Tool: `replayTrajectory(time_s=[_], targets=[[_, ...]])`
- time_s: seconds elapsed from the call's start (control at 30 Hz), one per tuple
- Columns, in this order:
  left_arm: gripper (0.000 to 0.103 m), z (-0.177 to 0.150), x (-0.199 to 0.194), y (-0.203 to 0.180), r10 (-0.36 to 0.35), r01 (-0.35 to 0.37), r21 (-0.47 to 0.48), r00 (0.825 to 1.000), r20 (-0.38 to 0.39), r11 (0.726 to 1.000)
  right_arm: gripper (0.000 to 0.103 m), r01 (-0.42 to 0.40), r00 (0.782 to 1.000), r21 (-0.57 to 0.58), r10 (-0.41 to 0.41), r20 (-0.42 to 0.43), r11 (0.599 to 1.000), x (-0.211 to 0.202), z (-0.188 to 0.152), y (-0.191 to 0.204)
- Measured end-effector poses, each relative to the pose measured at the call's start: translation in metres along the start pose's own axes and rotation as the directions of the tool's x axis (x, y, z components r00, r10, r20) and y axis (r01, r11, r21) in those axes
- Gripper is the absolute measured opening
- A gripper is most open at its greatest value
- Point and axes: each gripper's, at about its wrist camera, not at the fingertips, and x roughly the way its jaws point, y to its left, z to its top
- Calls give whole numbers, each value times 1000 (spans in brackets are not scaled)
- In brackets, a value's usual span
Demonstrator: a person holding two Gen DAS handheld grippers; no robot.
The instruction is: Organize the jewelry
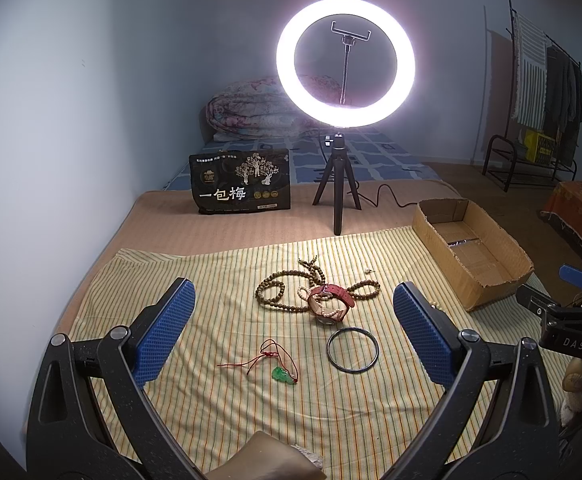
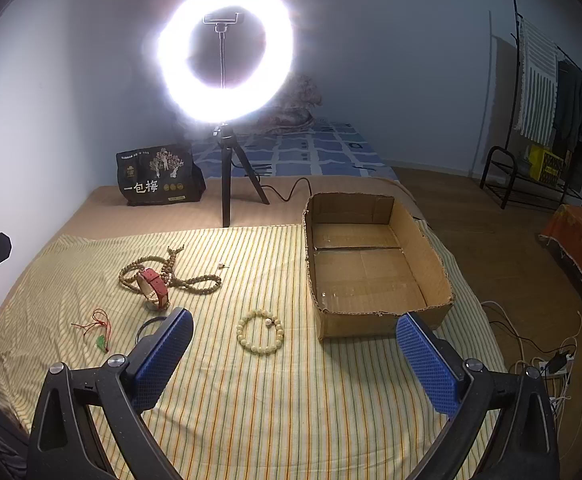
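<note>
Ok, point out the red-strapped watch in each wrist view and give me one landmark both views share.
Left wrist view: the red-strapped watch lies just right of centre on the striped cloth, on top of the brown bead strand.
Right wrist view: the watch sits left of centre, on the same beads.
Shared landmark: the cardboard box, to the right of the watch in both.
</note>
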Motion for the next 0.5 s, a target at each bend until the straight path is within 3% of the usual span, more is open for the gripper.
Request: replayTrajectory(time_s=[0.5], targets=[[101, 0, 0, 0, 0, 0, 0, 1000, -1, 1000, 103, -1, 1000, -2, 1, -2, 1000, 1, 0, 0]])
